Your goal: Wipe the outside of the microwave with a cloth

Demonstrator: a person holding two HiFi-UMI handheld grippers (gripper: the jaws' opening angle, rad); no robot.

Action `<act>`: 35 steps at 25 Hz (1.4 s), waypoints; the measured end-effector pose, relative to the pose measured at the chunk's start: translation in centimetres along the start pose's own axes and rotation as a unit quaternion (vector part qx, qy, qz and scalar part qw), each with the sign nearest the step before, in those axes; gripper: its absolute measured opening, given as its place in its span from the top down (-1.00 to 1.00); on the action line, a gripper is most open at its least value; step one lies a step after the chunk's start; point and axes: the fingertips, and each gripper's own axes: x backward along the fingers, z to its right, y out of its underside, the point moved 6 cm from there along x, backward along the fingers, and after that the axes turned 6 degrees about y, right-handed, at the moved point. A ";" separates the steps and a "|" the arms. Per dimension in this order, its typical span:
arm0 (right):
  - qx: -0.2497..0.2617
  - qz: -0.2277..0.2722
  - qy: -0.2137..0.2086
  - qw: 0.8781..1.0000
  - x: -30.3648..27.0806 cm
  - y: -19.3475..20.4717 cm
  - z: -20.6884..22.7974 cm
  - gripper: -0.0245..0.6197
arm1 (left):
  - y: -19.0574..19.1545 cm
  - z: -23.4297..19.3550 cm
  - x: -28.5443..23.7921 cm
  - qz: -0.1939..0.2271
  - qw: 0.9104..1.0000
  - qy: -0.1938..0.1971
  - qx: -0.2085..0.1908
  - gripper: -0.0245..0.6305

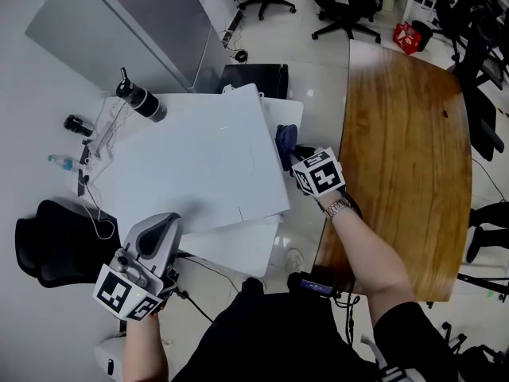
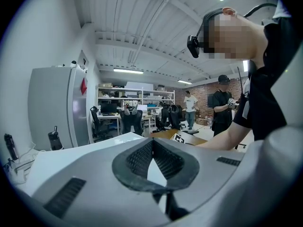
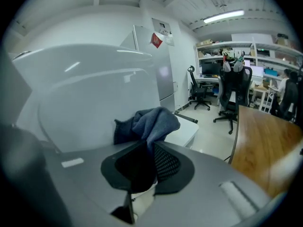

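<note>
Seen from above, a white microwave sits on a white table, its broad flat top filling the middle of the scene. To its right stands a curved wooden table.

The right gripper is at the microwave's right side, about halfway along. Its jaws are narrowly parted and clamped on a bunched dark blue cloth. In the right gripper view the cloth rises in a crumpled wad from between the jaws, close against the microwave's white side wall; actual contact cannot be made out. The wrist of the hand behind it wears a metal wristwatch.

The left gripper is at the microwave's near left corner. Its jaws are pressed together with nothing between them.

Each gripper carries a cube with black-and-white square markers — patterns, not letters.

At the far left a grey cabinet bears a red diamond sticker and a paper notice — the print on both is too small to read. A black bottle stands on the table's far left part, and a clear bottle lies at its left edge.
</note>
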 end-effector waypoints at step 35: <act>0.065 -0.010 0.088 0.994 7.2 0.8 -1.7 0.77 | 1.6 1.6 5.5 0.047 0.998 -0.035 0.014 0.91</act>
